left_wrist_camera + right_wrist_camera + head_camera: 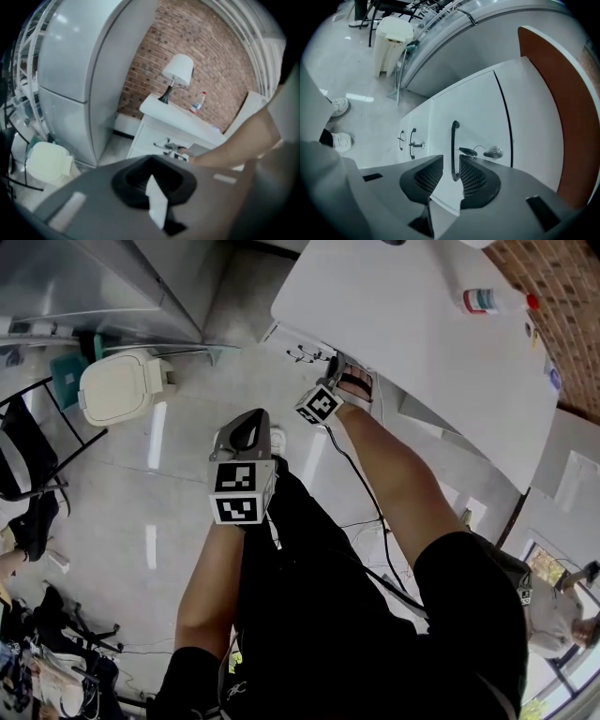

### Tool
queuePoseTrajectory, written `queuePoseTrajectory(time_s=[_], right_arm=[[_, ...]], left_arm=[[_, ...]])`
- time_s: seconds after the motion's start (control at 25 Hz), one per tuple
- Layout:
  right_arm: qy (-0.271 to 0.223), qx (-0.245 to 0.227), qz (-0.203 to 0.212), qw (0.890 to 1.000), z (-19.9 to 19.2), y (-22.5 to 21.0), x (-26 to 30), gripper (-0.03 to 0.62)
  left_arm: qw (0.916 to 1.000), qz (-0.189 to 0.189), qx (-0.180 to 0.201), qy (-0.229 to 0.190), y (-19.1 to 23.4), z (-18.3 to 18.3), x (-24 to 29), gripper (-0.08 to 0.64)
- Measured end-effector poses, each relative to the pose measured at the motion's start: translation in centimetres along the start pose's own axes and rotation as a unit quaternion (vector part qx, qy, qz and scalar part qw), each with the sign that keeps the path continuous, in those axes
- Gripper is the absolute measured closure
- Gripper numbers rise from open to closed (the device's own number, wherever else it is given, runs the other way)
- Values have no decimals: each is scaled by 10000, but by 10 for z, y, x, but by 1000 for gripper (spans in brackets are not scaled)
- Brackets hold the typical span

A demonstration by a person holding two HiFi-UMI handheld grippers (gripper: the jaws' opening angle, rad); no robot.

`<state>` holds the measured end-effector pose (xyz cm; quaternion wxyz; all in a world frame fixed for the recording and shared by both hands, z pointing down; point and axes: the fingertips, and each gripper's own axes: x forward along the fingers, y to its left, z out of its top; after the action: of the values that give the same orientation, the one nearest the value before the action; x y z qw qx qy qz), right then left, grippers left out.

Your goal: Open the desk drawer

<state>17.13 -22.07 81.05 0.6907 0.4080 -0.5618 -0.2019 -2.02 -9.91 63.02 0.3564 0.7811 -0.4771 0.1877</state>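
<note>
The white desk [403, 324] stands ahead of me, its drawer fronts [478, 112] facing my right gripper. A dark bar handle [453, 140] runs down the nearest drawer front, and a key [487, 152] hangs in the lock beside it. My right gripper [451, 176] is open, its jaws standing either side of the handle's near end with a gap. In the head view the right gripper [339, 371] is up against the desk front. My left gripper [246, 427] hangs back over the floor, and its pads [152, 180] are closed on nothing.
Two more small handles [412, 143] sit further along the desk front. A lamp [177, 70] and a bottle [487, 301] stand on the desk top. A white bin [117, 385], a tall grey cabinet [79, 70] and a black chair [28, 456] are to the left.
</note>
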Motion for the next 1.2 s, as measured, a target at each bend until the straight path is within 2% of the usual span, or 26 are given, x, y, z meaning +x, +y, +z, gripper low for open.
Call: queuePoseTrajectory(time_s=[0.28, 0.44, 0.52, 0.8, 0.88, 1.2], right_arm=[[53, -260, 21, 9996, -7, 12, 29, 514], [23, -378, -366, 9986, -4, -1, 27, 581], [10, -384, -409, 9984, -2, -4, 25, 581], [154, -126, -212, 9996, 0, 0, 15, 583], [164, -251, -215, 9993, -3, 7, 9, 583], [-96, -231, 131, 9996, -3, 42, -29, 583]], left_arm=[[9997, 105, 108, 173, 11, -8, 2, 561], [9996, 90, 173, 215, 12, -10, 5, 561], [9994, 94, 212, 240, 12, -10, 7, 561], [9994, 98, 243, 240, 10, -6, 7, 561], [9993, 112, 258, 229, 10, -5, 6, 561], [9994, 144, 228, 205, 9, -4, -2, 561]])
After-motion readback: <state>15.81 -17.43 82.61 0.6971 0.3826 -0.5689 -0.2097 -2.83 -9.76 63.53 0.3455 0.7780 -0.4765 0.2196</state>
